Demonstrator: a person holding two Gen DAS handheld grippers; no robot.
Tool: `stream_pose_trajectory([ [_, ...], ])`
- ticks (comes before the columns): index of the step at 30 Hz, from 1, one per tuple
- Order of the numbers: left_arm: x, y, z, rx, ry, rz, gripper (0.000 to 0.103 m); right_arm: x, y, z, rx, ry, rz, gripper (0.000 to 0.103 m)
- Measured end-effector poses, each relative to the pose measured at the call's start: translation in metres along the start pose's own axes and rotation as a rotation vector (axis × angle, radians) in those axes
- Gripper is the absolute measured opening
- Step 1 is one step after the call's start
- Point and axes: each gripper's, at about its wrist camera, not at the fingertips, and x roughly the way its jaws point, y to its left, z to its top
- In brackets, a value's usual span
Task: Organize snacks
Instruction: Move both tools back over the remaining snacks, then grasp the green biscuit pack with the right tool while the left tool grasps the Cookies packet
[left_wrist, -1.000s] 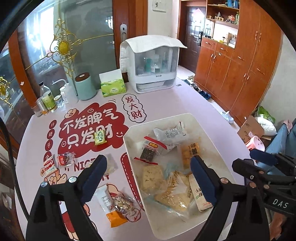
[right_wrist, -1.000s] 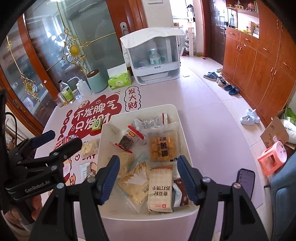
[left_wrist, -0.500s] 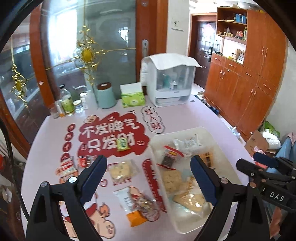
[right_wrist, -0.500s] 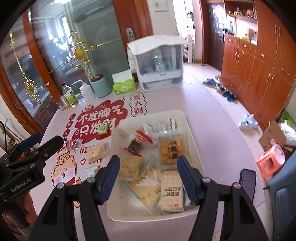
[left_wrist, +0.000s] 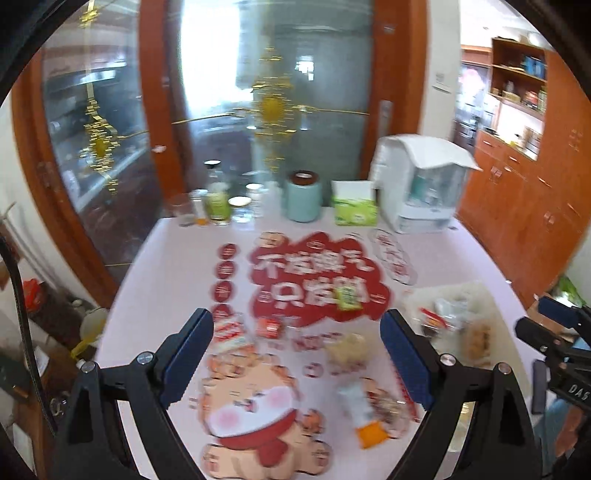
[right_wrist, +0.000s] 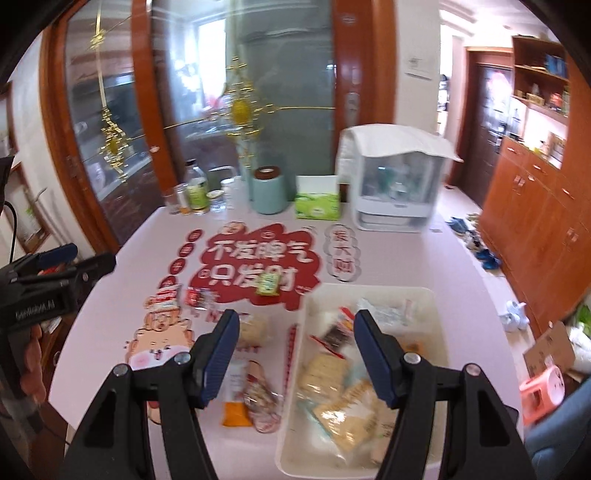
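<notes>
Left gripper (left_wrist: 297, 358): jaws apart, empty | Right gripper (right_wrist: 297, 356): jaws apart, empty | White rectangular plastic tray (right_wrist: 437, 332) of wrapped snacks: table's right edge | Loose packets: beside tray

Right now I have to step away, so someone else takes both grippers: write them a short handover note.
Left gripper: open, empty, above the table's loose snacks.
Right gripper: open, empty, over the white tray's left edge.
Done: several packets already lie in the tray.
Left on the mat: green packet, red candy, red-and-white packet, pale biscuit pack, orange-ended packet, nut pack.
</notes>
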Motion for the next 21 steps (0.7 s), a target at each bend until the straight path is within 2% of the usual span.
stream_pose_trajectory([
  [5,0.012,0.060,0.017,0.002,0.003,0.094,0.091,0.021,0.023,0.029,-0.010,0.035,0.057,0.065],
  [9,0.034,0.093,0.024,0.012,0.024,0.131,0.091,0.048,0.035,0.053,-0.001,0.058,0.075,0.065],
  [15,0.105,0.112,0.028,0.064,0.117,0.082,0.092,0.097,0.048,0.074,0.022,0.121,0.078,0.065],
  [18,0.151,0.111,0.021,0.124,0.186,0.035,0.092,0.126,0.050,0.080,0.038,0.169,0.080,0.065],
  [21,0.203,0.111,0.005,0.154,0.288,0.031,0.092,0.160,0.048,0.083,0.063,0.219,0.075,0.065],
])
